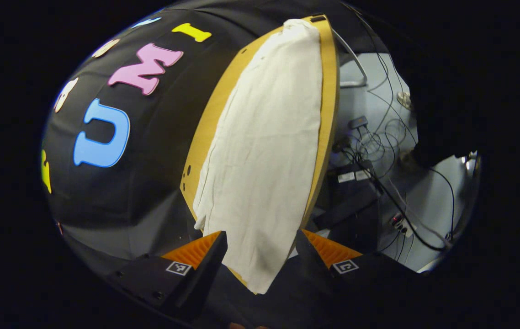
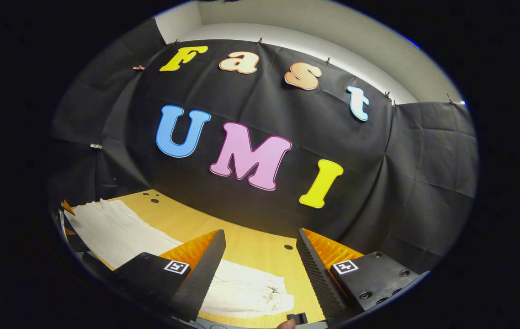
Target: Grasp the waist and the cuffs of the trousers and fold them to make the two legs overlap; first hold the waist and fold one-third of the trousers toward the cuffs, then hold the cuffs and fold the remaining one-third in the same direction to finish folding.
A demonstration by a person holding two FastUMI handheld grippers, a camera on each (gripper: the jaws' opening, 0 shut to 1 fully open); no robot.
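Observation:
White trousers [image 1: 269, 137] lie stretched lengthwise along a wooden table [image 1: 329, 91], looking one leg wide. Their near end hangs slightly over the table's edge, between the fingers of my left gripper [image 1: 261, 237], which is open and not pressing on the cloth. In the right gripper view the trousers [image 2: 114, 228] run from the far left to a crumpled end with dark marks near the front edge of the table [image 2: 182, 219]. My right gripper [image 2: 260, 237] is open above that end, holding nothing. The other gripper's fingers [image 2: 66, 206] peek in at the trousers' far end.
Beside the table, the grey floor [image 1: 424, 192] carries tangled cables [image 1: 379, 141] and dark boxes [image 1: 351, 192]. The booth's black cloth wall [image 2: 379, 183] stands right behind the table. Small holes [image 2: 288, 247] dot the tabletop. A fingertip [image 2: 286, 324] shows at the bottom edge.

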